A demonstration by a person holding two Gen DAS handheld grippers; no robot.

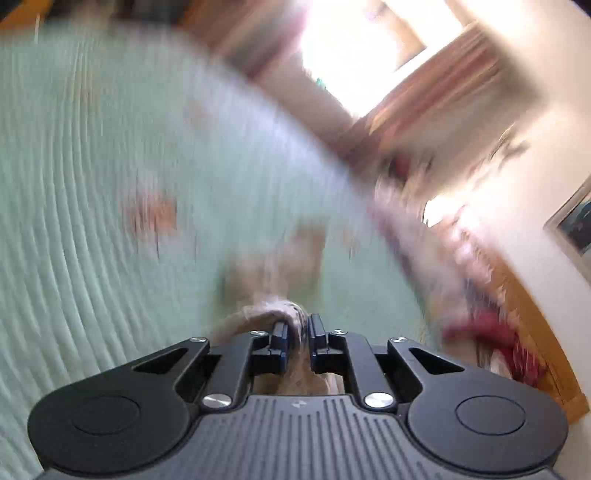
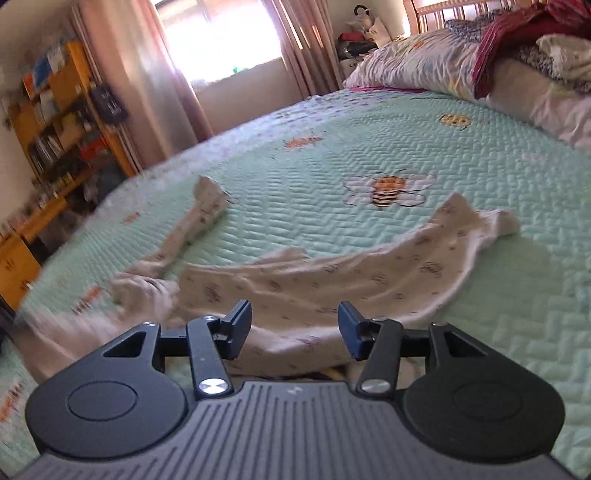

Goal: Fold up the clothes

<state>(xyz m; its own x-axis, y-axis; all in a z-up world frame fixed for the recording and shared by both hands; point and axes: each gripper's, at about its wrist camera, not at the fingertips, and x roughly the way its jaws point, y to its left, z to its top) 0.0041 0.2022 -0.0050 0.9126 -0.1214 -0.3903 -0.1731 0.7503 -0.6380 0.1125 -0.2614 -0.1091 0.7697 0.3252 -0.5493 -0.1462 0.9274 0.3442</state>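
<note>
A small cream garment (image 2: 314, 291) with a fine print lies spread and rumpled on the green quilted bedspread (image 2: 480, 295). One sleeve (image 2: 207, 210) stretches toward the far left. In the right wrist view my right gripper (image 2: 294, 326) is open just above the near edge of the garment, its fingers apart over the cloth without pressing it. In the blurred left wrist view my left gripper (image 1: 297, 330) is shut on a bunched fold of the cream garment (image 1: 273, 312), which hangs from the jaws above the bedspread (image 1: 92, 221).
Pillows (image 2: 413, 62) and a pile of red and patterned clothes (image 2: 535, 33) sit at the head of the bed, far right. A wooden bookshelf (image 2: 62, 122) and curtains (image 2: 140, 66) stand beyond the bed's left edge, by a bright window.
</note>
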